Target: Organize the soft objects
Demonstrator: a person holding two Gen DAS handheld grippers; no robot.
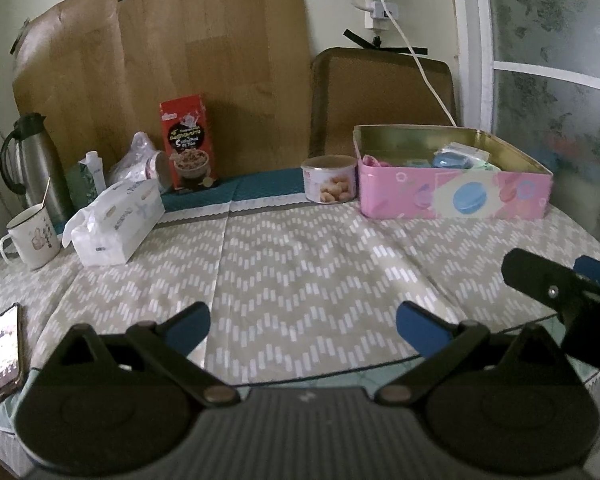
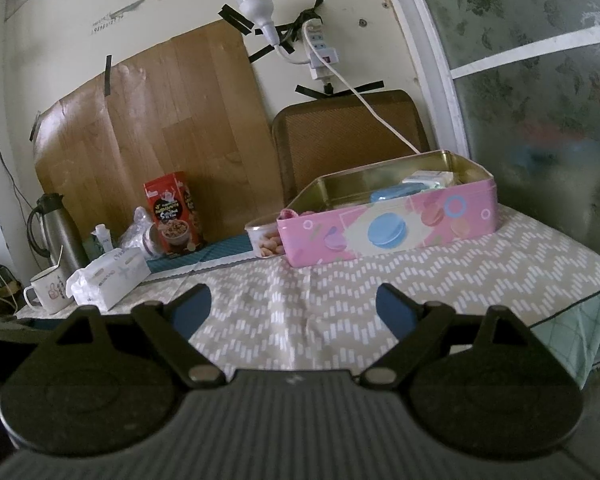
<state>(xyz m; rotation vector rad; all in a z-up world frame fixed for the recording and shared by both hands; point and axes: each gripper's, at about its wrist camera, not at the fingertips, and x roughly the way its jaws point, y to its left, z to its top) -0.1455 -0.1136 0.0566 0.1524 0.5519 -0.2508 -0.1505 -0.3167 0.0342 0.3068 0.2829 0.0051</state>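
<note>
I'm holding both grippers, left & right, jaws spread wide & empty, w/ soft items already sitting in pink tin at tabletop's far-right corner.

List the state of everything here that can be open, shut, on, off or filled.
left gripper: open, empty
right gripper: open, empty
pink tin: lidless, soft items inside
cashew can: lid on
phone: screen lit
tissue pack: open, tissue sticking out
</note>
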